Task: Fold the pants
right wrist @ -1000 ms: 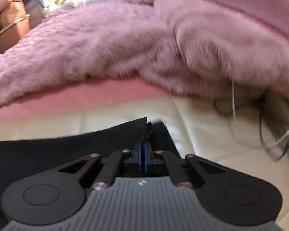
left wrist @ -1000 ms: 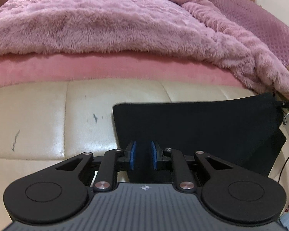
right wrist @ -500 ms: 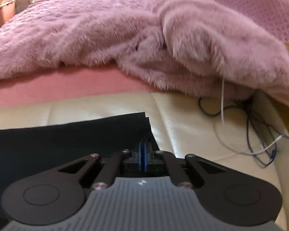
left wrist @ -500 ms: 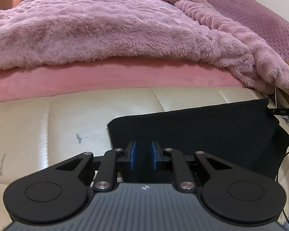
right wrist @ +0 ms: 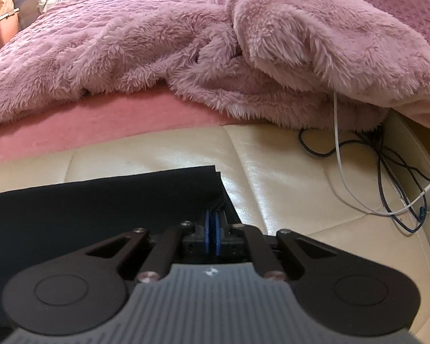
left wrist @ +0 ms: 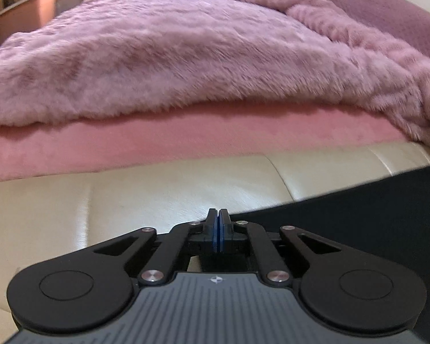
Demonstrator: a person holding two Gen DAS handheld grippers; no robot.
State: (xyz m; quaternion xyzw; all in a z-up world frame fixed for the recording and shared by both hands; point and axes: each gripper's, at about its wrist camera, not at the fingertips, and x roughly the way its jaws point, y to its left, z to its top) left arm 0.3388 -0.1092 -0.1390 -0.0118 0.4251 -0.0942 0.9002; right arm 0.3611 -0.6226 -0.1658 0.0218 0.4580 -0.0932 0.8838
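The black pants (right wrist: pixel 100 200) lie folded flat on the cream leather bench (right wrist: pixel 286 172). In the left wrist view they (left wrist: pixel 358 215) stretch off to the right. My left gripper (left wrist: pixel 218 229) is shut at the pants' left edge, and the fabric reaches its pads. My right gripper (right wrist: pixel 212 232) is nearly shut with a thin gap between its blue pads, at the pants' right edge; black fabric sits at its tips.
A fluffy pink blanket (left wrist: pixel 186 57) covers the bed behind the bench, over a pink sheet (left wrist: pixel 186 137). White and dark cables (right wrist: pixel 387 177) lie on the bench to the right. Boxes (left wrist: pixel 28 8) stand at far left.
My left gripper has closed from open and moved left to the pants' left edge. My right gripper has stayed at the right edge as the pants settled flat.
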